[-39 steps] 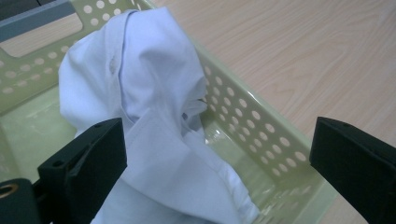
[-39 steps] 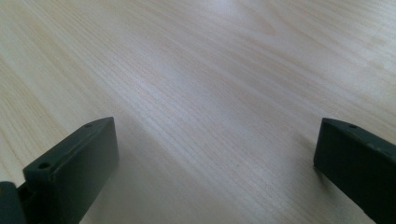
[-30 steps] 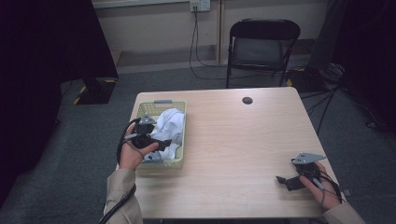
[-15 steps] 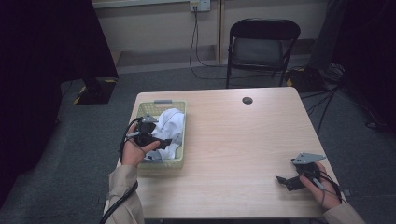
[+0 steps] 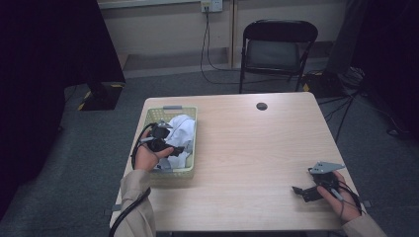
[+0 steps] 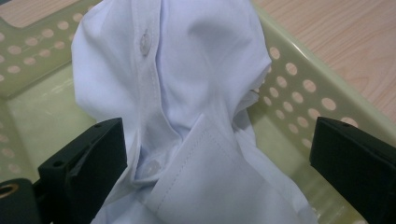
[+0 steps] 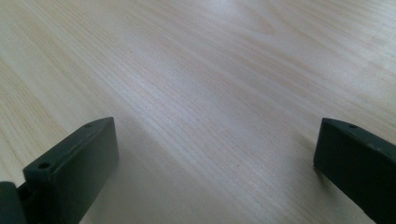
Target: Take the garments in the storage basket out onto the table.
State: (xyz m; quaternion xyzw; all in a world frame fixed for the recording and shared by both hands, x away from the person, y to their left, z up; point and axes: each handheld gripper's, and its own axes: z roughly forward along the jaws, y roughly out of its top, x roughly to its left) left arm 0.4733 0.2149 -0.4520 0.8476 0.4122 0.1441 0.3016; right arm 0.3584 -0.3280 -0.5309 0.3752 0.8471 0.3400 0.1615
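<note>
In the high view, the left gripper (image 5: 170, 148) is hanging over the pale green basket (image 5: 168, 114) at the table's (image 5: 257, 148) left side, where a white shirt (image 5: 182, 129) is lying crumpled; the right gripper (image 5: 304, 191) is resting near the front right corner, seemingly unclenched.

In the left gripper view, the jaws are standing wide apart around the shirt's button placket (image 6: 149, 93).

In the right gripper view, the jaws are gaping over bare wood.
</note>
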